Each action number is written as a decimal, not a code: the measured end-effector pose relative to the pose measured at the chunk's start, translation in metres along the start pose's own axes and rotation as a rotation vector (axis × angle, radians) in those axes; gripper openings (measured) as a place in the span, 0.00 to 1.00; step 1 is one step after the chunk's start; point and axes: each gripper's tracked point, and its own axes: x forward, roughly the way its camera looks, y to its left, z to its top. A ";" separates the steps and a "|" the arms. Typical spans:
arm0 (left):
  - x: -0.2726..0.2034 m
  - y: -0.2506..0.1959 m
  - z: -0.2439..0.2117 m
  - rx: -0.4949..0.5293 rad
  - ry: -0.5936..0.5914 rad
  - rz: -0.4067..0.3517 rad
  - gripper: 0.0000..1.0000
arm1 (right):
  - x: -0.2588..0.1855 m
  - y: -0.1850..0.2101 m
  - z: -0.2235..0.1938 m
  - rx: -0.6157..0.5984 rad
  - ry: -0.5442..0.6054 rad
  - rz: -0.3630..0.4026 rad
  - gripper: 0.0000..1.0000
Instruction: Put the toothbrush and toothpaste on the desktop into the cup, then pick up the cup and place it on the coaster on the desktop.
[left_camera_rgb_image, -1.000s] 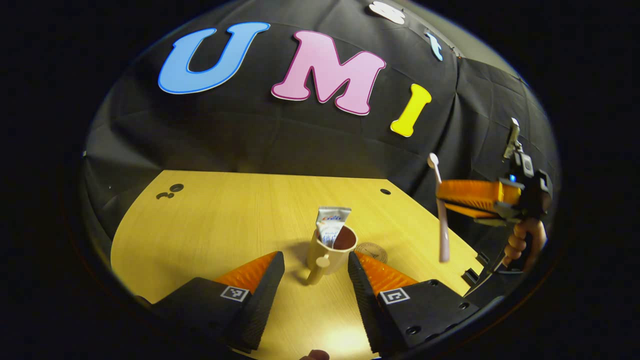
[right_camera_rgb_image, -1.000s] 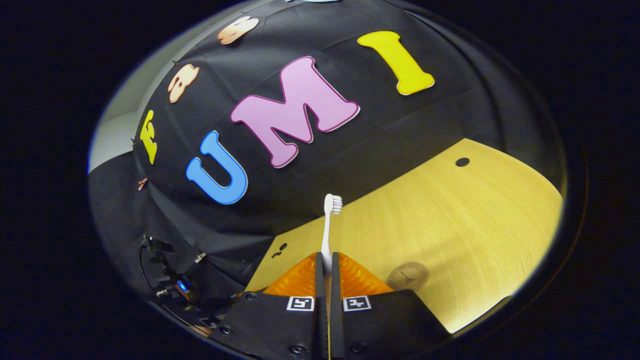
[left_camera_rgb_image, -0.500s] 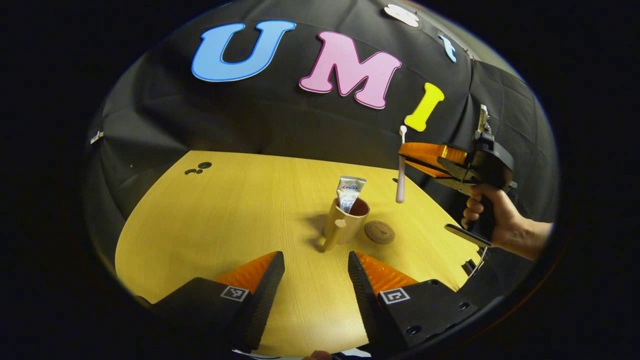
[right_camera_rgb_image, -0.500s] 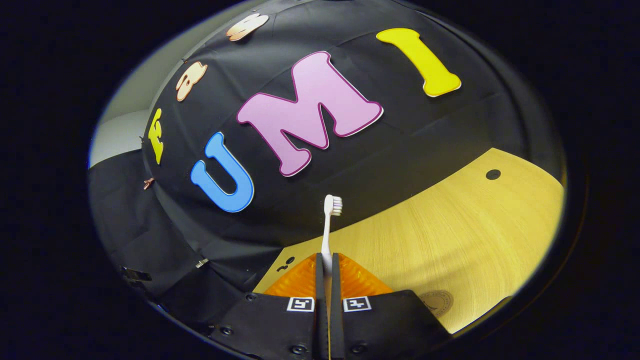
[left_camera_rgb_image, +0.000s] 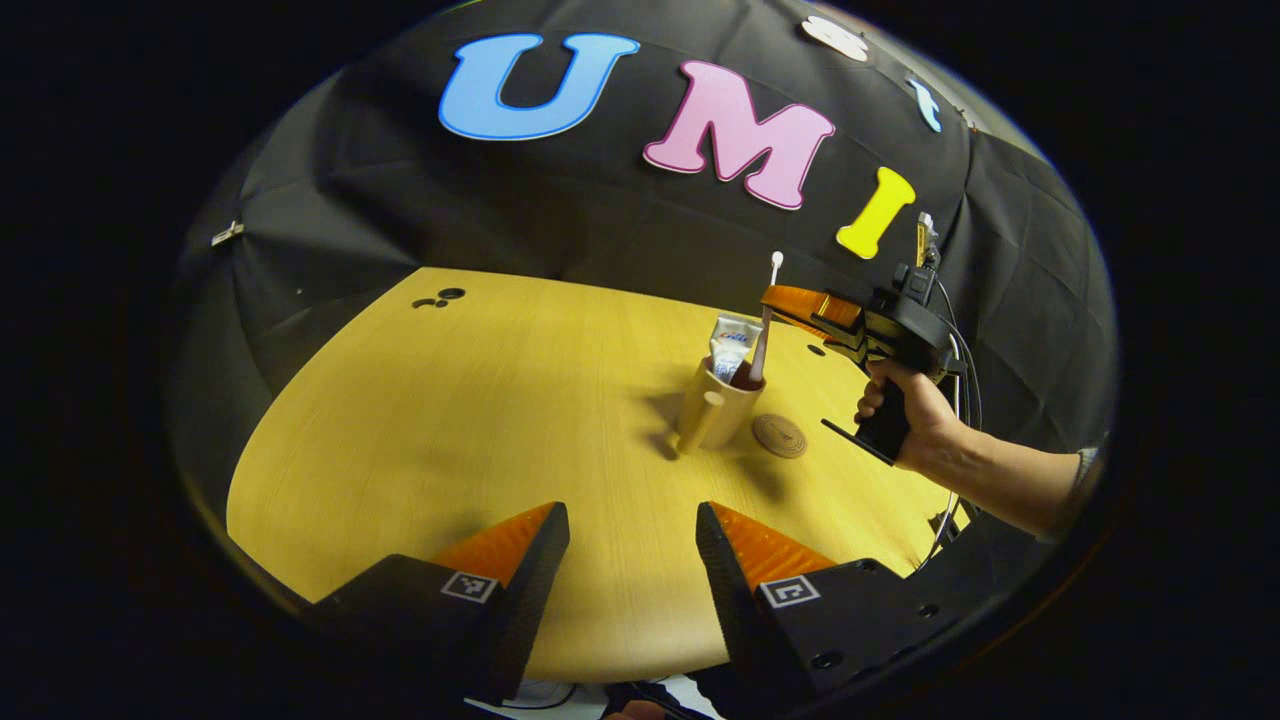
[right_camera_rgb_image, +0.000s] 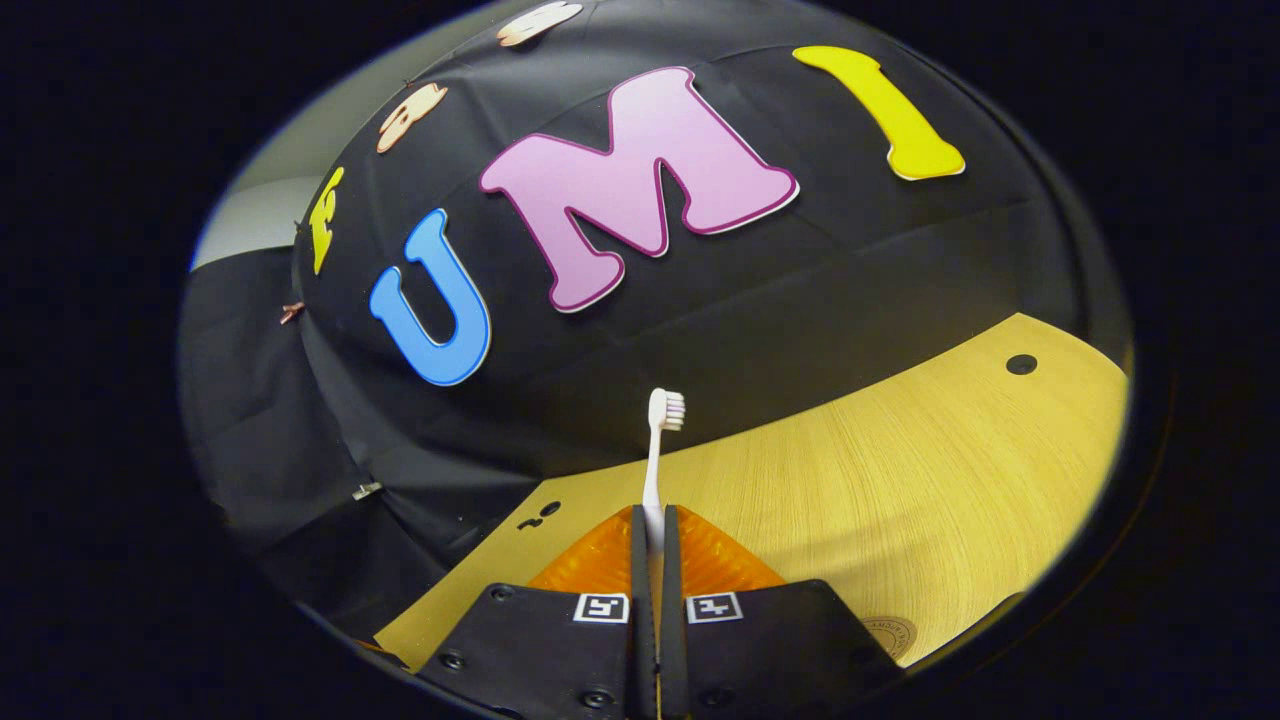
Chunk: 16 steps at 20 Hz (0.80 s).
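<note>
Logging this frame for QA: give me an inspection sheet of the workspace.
Surface: wooden desktop, small holes near its far edge.
Job's things: toothpaste upright in cup; toothbrush with lower end at the cup's mouth; coaster bare beside cup.
Clutter: nothing seen.
Grippers: right gripper jaws shut on toothbrush above cup; left gripper jaws open, holding nothing.
Cables: cable at right gripper's rear.
Surroundings: black cloth wall.

Yellow wooden desktop (left_camera_rgb_image: 450, 420) with small dark holes (left_camera_rgb_image: 440, 297), black cloth wall (left_camera_rgb_image: 480, 210) behind.
</note>
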 end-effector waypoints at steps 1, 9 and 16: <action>-0.003 0.002 -0.004 -0.017 0.001 0.002 0.80 | 0.003 -0.001 -0.005 -0.012 0.005 0.001 0.06; -0.018 -0.001 -0.037 -0.061 0.027 0.026 0.80 | 0.002 -0.006 -0.039 -0.110 0.063 0.002 0.07; -0.023 -0.017 -0.039 -0.039 0.022 0.016 0.80 | -0.017 -0.009 -0.042 -0.112 0.085 -0.006 0.10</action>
